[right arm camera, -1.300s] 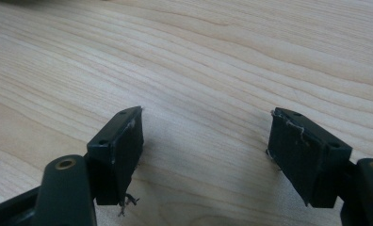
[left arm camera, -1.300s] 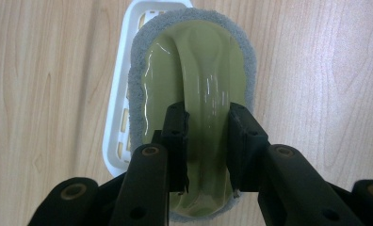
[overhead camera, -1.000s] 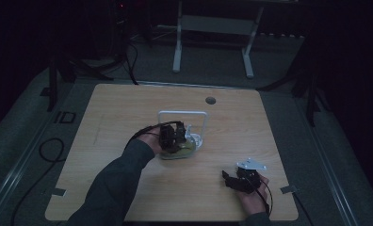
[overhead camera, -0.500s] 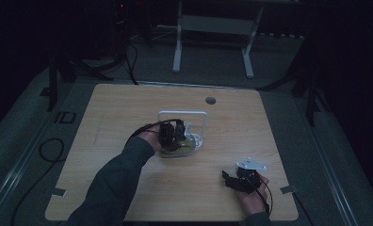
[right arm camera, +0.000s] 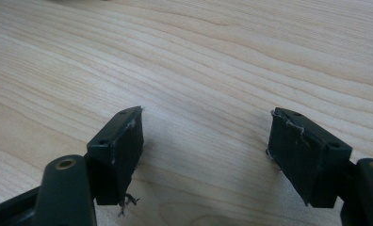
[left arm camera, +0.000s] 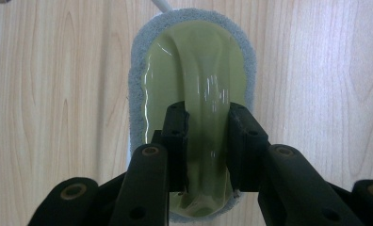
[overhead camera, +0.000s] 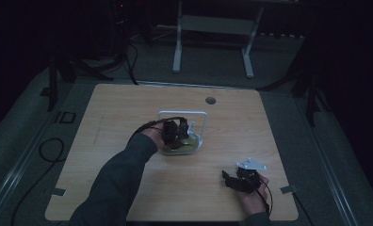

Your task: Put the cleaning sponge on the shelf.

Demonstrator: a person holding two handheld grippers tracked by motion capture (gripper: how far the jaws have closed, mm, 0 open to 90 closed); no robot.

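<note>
A scrubber (left arm camera: pixel 194 61) with a glossy olive-green top and a grey-white pad lies flat on the wooden table (overhead camera: pixel 128 108). In the left gripper view my left gripper (left arm camera: pixel 207 122) points down at it, and its two black jaws press on either side of the raised green grip ridge. From above, the left gripper (overhead camera: pixel 175 133) sits over the scrubber (overhead camera: pixel 190 147) near the table's middle. My right gripper (overhead camera: pixel 232 181) rests in a hand near the front right of the table. Its jaws stand wide apart over bare wood, and nothing lies between the right gripper's (right arm camera: pixel 206 136) pads.
A white wire frame (overhead camera: pixel 182 113) stands just behind the scrubber, and a white rod end (left arm camera: pixel 162 4) touches the pad's far edge. A round cable hole (overhead camera: pixel 210 100) sits at the back of the table. Dark floor, cables and a white stand surround the table.
</note>
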